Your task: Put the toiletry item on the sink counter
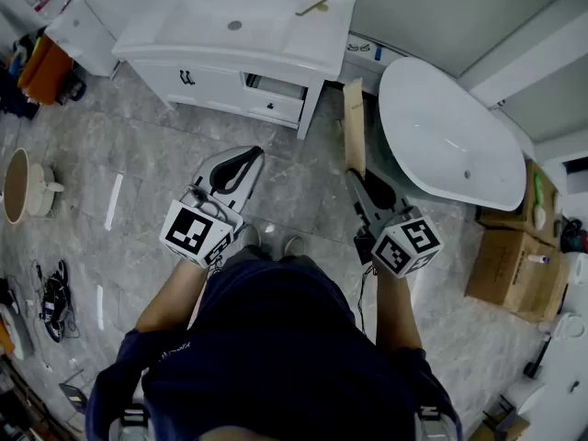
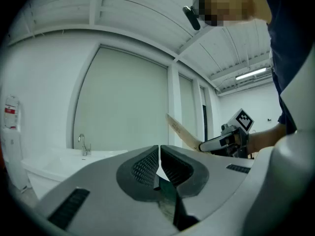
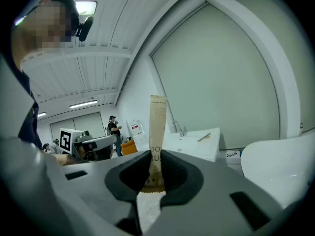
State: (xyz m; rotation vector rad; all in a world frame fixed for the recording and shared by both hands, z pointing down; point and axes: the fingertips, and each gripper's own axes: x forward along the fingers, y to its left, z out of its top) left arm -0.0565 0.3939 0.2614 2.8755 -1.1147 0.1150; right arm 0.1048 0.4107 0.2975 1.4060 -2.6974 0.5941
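1. The right gripper [image 1: 355, 178] is clamped on the lower end of a long, flat, tan paper toiletry pack [image 1: 354, 122]. In the right gripper view its dark pads [image 3: 173, 167] press on the pack [image 3: 158, 127] from both sides.
2. In that view the pack stands upright out of the jaws at the centre of the frame. Some dark print shows just above the pads, too little of it to read.
3. In the head view the pack sticks out ahead of the right gripper towards the top of the frame. It sits right of centre, over the grey marbled floor [image 1: 165, 154].
4. The pack's far end points at the gap between the white sink counter [image 1: 303, 39] and the white oval bathtub [image 1: 450, 136]. It is clear of both.
5. The counter lies at the top centre of the head view, well apart from the held pack. A thin tan stick-like item [image 1: 312, 6] lies on its right part, beside the basin.
6. The left gripper [image 1: 250, 153] has its jaws together with nothing between them. The left gripper view shows the ribbed pads [image 2: 147, 163] meeting at a thin seam.
7. In the left gripper view the tan pack [image 2: 179, 129] slants up and to the left at the right of the frame. The counter with its tap [image 2: 81, 144] sits low at the left.
8. Brown cardboard boxes [image 1: 510, 265] stand at the right edge of the head view.
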